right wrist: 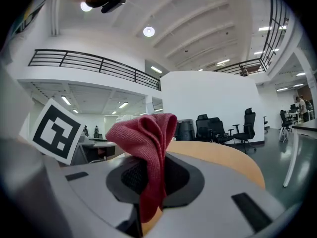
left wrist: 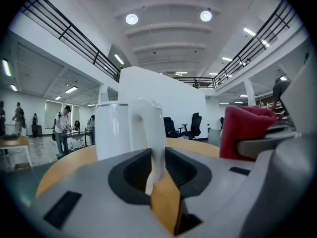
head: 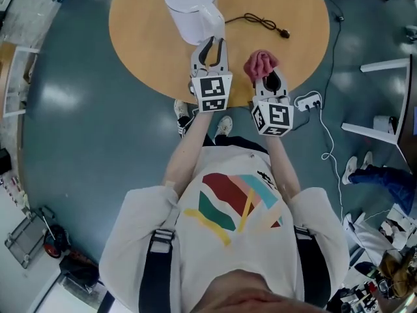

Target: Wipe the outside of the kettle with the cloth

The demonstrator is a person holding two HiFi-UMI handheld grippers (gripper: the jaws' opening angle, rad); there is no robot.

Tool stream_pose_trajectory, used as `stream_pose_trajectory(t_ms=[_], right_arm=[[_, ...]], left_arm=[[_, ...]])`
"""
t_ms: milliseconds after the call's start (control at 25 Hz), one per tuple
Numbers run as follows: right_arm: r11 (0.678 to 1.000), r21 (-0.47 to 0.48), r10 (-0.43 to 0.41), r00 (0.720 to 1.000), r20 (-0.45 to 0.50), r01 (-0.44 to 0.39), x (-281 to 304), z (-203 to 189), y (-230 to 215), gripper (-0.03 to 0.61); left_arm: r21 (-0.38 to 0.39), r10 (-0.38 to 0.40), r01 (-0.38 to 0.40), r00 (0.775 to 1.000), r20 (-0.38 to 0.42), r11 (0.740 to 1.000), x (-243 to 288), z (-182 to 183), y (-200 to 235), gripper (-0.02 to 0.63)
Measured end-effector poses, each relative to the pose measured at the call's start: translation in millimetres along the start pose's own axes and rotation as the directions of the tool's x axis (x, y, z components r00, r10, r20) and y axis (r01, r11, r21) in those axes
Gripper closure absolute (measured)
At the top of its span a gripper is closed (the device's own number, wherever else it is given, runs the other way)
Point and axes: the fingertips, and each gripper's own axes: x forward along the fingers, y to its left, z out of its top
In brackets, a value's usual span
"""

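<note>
Currently, your left gripper reaches level across the near edge of the round wooden surface, with its jaws drawn in to a middling gap around the handle of the white kettle. In the left gripper view the handle rises straight up between the two dark pads and fills the space between them, so the pads look to be pressing on its sides. The kettle stands upright on the surface, just beyond the left gripper's tips, its lid on and its body to the left of the handle in that view. Your right gripper is just beside the left one, on its right, also held roughly level over the near rim of the surface. Its jaws are closed tight on a red cloth. The right gripper view shows the cloth pinched between the pads, its folded top bunched above them and a strip hanging below. The cloth is near the kettle but apart from it. A black power cord lies loose on the surface to the right of the kettle.
</note>
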Motion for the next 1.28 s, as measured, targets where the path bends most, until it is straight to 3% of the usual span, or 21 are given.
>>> stream_pose_trajectory(t_ms=[200,400,560,640,1000,1280], right_arm=[[1.0,0.004,0.026,1.0,0.006,-0.026,0.2,0.4,11.4,0.531],[1.0,0.009,0.01,1.0,-0.004,-0.01,-11.5,-4.5,10.4,0.531],[0.999,0.031,-0.025,1.0,-0.009,0.025,-19.5,-7.0,-3.7,0.532],[0.999,0.033,-0.037,0.999,-0.01,0.038,-23.4,-7.2,-8.3,0.531],[0.998,0.043,-0.039,0.999,-0.022,0.04,-21.0,-8.3,-7.3,0.531],[0.998,0.05,0.027,0.999,-0.024,-0.026,-11.5,-8.4,22.1,0.531]], left_arm=[[0.02,0.087,-0.087,0.996,0.017,0.996,-10.0,1.7,9.0,0.48],[-0.014,0.091,-0.091,0.995,0.028,0.996,-4.1,12.3,2.7,0.472],[-0.011,0.145,-0.144,0.989,0.019,0.989,6.4,14.6,7.9,0.388],[-0.001,0.169,-0.169,0.985,0.012,0.986,10.1,16.5,11.8,0.387],[0.027,0.151,-0.151,0.988,0.008,0.988,8.9,18.8,15.6,0.388],[0.01,0.139,-0.139,0.99,0.013,0.99,-30.9,14.4,54.0,0.39]])
